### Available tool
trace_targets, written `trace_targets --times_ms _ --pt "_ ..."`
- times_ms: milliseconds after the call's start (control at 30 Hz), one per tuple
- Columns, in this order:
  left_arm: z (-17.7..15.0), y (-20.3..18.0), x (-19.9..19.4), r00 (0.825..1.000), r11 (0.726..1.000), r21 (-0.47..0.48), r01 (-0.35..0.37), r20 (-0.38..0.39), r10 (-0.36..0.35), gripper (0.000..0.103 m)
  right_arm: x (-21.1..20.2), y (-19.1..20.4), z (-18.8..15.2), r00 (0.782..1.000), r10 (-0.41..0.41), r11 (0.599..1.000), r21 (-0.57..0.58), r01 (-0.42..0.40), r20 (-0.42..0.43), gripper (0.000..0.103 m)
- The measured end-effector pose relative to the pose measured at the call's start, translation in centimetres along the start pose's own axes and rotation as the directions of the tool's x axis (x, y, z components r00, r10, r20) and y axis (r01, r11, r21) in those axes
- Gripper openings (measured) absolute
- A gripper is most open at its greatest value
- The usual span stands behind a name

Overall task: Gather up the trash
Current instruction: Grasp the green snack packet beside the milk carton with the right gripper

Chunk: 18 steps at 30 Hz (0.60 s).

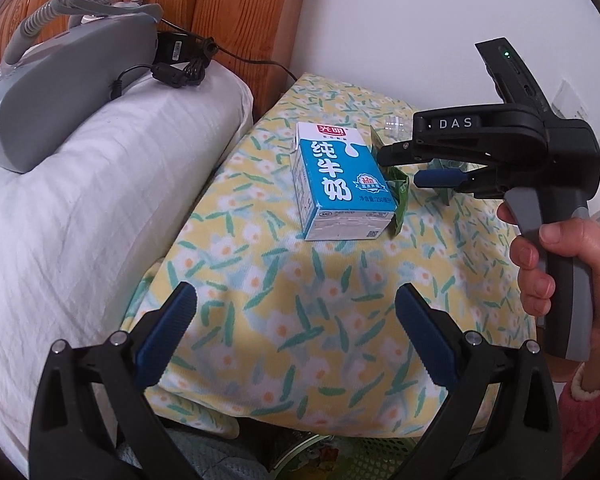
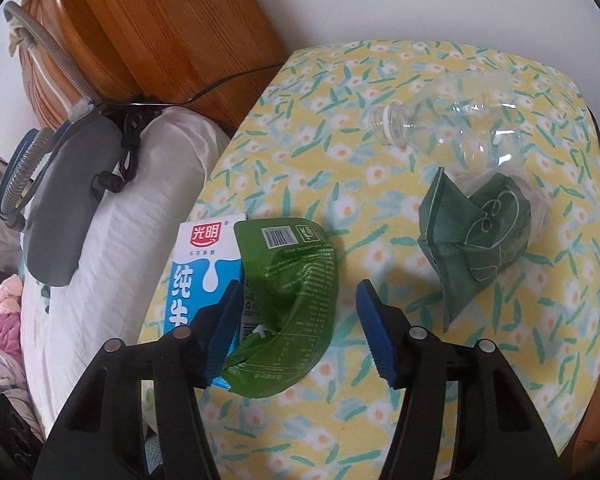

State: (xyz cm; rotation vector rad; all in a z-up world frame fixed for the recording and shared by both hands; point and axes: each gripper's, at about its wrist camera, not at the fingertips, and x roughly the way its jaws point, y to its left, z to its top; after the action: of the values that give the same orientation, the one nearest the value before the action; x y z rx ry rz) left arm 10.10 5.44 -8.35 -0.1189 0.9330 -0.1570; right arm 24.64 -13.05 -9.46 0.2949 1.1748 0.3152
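A blue and white milk carton (image 1: 336, 184) lies on the floral yellow cloth (image 1: 300, 300); it also shows in the right wrist view (image 2: 197, 276). A bright green pouch (image 2: 289, 304) leans against it, also seen in the left wrist view (image 1: 400, 200). A crushed clear bottle (image 2: 460, 136) and a dark green wrapper (image 2: 476, 240) lie further right. My right gripper (image 2: 297, 328) is open, its jaws on either side of the green pouch; it shows from the side in the left wrist view (image 1: 400, 164). My left gripper (image 1: 295, 336) is open and empty, short of the carton.
A white pillow (image 1: 79, 208) carrying a grey device (image 1: 71, 80) with a hose and black cable lies left of the cloth. A wooden headboard (image 2: 139, 32) and white wall stand behind. A green mesh basket (image 1: 364, 456) sits below the cloth's front edge.
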Motion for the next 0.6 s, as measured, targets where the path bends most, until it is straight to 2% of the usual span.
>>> trace_targets --times_ms 267,400,600 --pt "0.4 -0.2 0.2 1.0 1.0 -0.005 -0.012 -0.003 0.012 0.095 1.1 0.5 0.5 0.998 -0.052 0.998 -0.039 0.051 -0.02 0.057" --pt "0.9 -0.2 0.6 1.0 1.0 -0.009 -0.022 -0.006 0.022 0.095 1.1 0.9 0.6 0.999 -0.028 0.998 -0.059 0.026 -0.029 0.038" --pt "1.8 -0.3 1.6 1.0 1.0 -0.026 -0.004 -0.026 0.004 0.095 0.4 1.4 0.3 0.999 -0.049 0.995 -0.092 0.049 -0.008 0.029"
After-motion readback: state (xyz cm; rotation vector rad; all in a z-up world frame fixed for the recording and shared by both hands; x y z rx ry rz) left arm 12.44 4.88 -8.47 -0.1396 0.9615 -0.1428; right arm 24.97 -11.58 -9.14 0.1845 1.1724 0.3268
